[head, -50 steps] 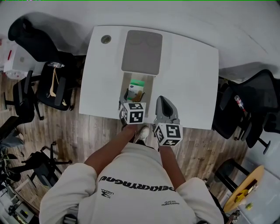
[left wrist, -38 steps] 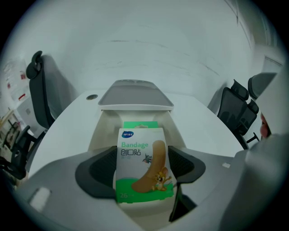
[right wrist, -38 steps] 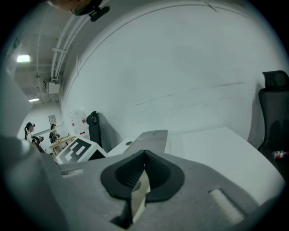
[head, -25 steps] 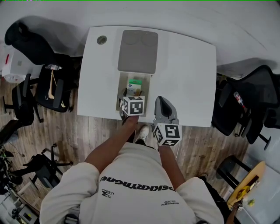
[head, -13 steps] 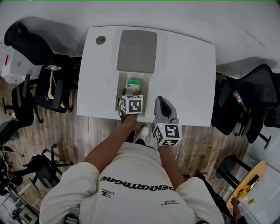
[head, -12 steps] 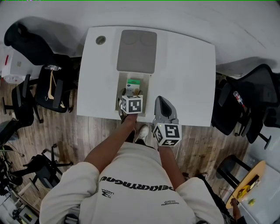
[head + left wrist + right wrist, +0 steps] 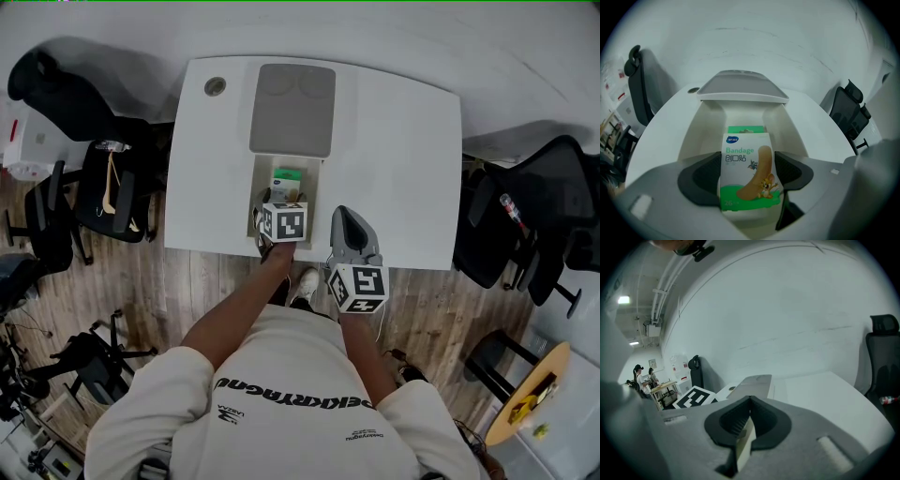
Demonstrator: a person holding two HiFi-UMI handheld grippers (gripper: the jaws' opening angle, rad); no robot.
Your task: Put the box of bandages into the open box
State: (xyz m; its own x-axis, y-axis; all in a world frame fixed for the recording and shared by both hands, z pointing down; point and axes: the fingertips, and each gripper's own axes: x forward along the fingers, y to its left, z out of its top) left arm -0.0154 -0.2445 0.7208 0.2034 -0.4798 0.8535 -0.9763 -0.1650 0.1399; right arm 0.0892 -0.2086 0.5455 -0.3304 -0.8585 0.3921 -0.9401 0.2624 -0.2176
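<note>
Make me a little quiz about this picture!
1. True or false: the left tool grips the bandage box.
2. On the right tool, the jaws are: A) together, B) wide apart, C) on a cup.
3. Fill in: the open box has a lid coloured ___.
Key: 1 true; 2 A; 3 grey.

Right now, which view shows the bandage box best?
Left gripper view: the bandage box fills the centre, print facing the camera, between the jaws. Head view hides most of it behind a marker cube. Right gripper view misses it.
</note>
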